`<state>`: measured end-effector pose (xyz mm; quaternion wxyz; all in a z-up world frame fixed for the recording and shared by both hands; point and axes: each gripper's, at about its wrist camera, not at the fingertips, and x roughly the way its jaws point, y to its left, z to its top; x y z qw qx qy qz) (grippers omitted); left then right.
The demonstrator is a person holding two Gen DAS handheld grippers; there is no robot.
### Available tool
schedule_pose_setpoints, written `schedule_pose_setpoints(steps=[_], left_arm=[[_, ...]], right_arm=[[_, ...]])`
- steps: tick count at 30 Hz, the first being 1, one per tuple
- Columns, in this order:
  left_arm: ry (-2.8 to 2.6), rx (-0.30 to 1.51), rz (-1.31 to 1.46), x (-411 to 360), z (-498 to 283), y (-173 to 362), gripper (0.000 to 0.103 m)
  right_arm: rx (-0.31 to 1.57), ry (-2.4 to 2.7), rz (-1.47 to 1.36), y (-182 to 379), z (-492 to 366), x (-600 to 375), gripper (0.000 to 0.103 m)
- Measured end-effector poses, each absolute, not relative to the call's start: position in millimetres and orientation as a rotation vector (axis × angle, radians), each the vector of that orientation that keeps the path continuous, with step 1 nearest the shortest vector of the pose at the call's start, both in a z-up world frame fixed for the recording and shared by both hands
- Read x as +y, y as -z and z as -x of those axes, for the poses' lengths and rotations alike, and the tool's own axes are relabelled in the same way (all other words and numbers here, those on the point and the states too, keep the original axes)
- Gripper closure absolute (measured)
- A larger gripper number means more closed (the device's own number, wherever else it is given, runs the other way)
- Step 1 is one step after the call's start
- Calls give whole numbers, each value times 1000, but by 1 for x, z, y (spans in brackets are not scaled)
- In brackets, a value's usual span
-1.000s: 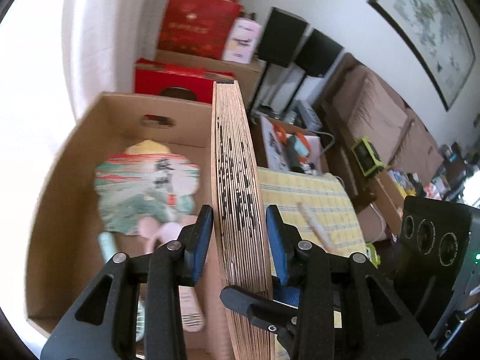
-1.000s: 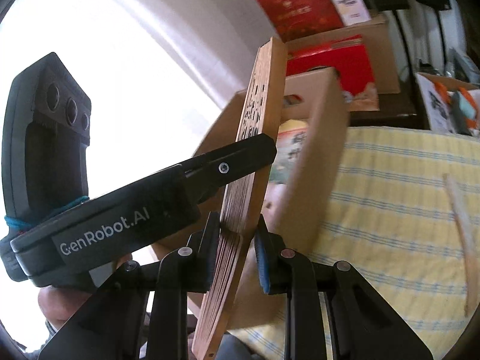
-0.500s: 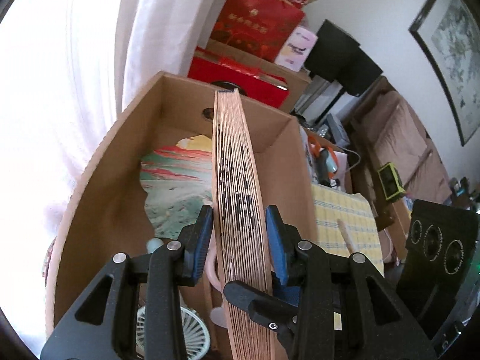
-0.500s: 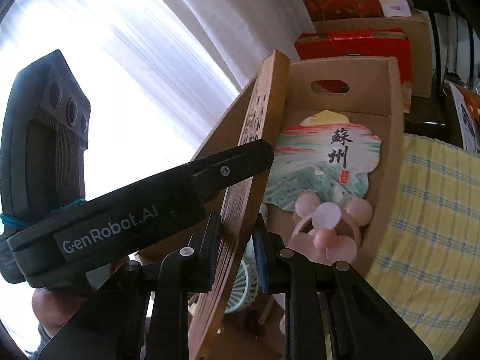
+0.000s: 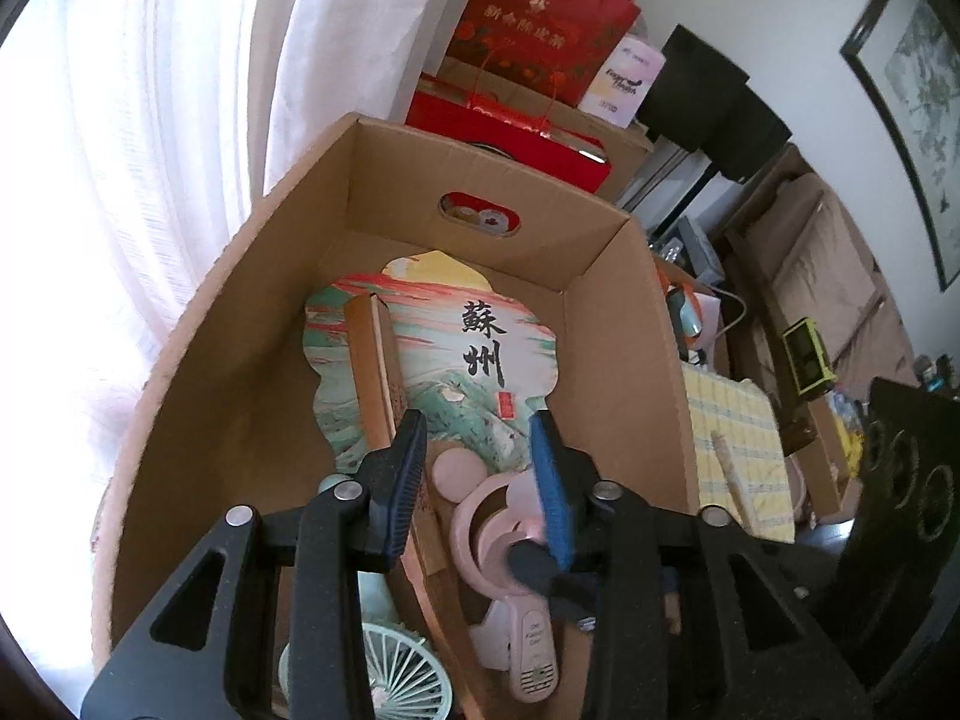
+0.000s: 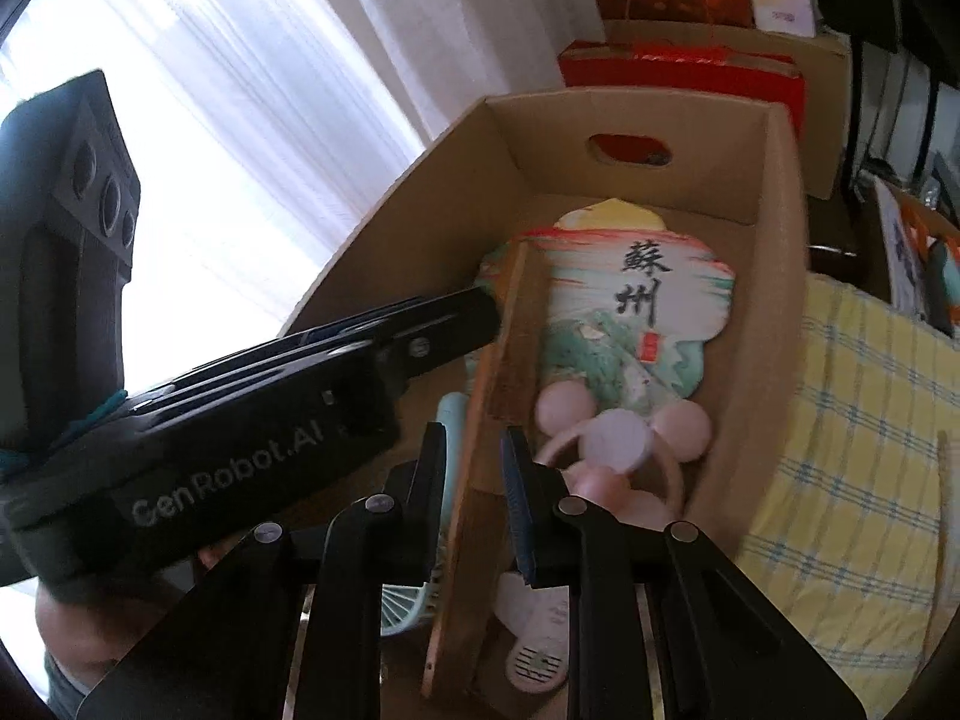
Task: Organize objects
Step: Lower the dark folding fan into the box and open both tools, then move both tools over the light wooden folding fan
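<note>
A folded wooden fan [image 5: 375, 360] lies inside the open cardboard box [image 5: 624, 276], on top of a painted paper fan [image 5: 456, 354]. It also shows in the right wrist view [image 6: 498, 378]. My left gripper [image 5: 480, 468] is open above the box, its jaws apart with nothing between them. My right gripper [image 6: 474, 474] straddles the wooden fan's near end; its jaws look slightly apart from it. A pink hand fan [image 5: 498, 534] and a mint hand fan [image 5: 396, 678] lie in the box's near end.
The box [image 6: 774, 252] stands by a white curtain [image 5: 150, 120]. A yellow checked cloth [image 6: 852, 450] lies to its right with a wooden stick [image 5: 735, 480] on it. Red gift boxes [image 5: 534, 30] and black speakers [image 5: 702, 90] stand behind.
Both grippers carried the wooden fan over the box and lowered it in. My left gripper let go and opened. The fan now lies on the painted fan.
</note>
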<state>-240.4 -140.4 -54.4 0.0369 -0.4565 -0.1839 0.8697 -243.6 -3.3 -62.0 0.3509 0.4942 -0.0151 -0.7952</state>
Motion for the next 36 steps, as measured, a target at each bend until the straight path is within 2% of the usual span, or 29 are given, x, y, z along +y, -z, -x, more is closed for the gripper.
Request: schedule_pose_setpoints(steps=[1, 4, 5, 7, 9, 11, 13, 14, 18, 20, 25, 30, 36], left_arm=[[-2672, -561, 1401, -140, 239, 52, 57], [-2691, -536, 1379, -138, 232, 44, 38], [-2699, -521, 1373, -136, 230, 41, 36], [-2716, -483, 1363, -133, 226, 34, 35], [-2722, -443, 1360, -128, 222, 28, 34], [-2731, -412, 1351, -123, 218, 23, 25], [-2740, -398, 1321, -118, 212, 16, 10], [-2740, -391, 1311, -115, 210, 13, 7], [-2736, -332, 1311, -101, 206, 8, 6], [-2727, -327, 1311, -95, 204, 7, 2], [-2716, -311, 1300, -75, 199, 5, 0], [-2677, -280, 1301, -47, 197, 5, 0], [-2581, -253, 1317, -3, 200, 14, 0]], right_arm=[[-38, 2071, -1274, 59, 242, 0, 71], [-13, 2115, -1240, 46, 236, 10, 56], [6, 2142, -1221, 40, 233, 15, 53], [22, 2177, -1197, 31, 230, 23, 38], [30, 2216, -1179, 22, 227, 33, 32], [36, 2248, -1171, 15, 224, 44, 28], [50, 2279, -1169, 10, 222, 53, 22], [61, 2299, -1168, 9, 221, 58, 21], [91, 2344, -1186, 10, 219, 76, 19], [104, 2360, -1197, 11, 218, 84, 17], [111, 2406, -1212, 9, 210, 110, 0], [102, 2459, -1221, 10, 205, 147, 0], [0, 2510, -1266, 19, 205, 205, 1]])
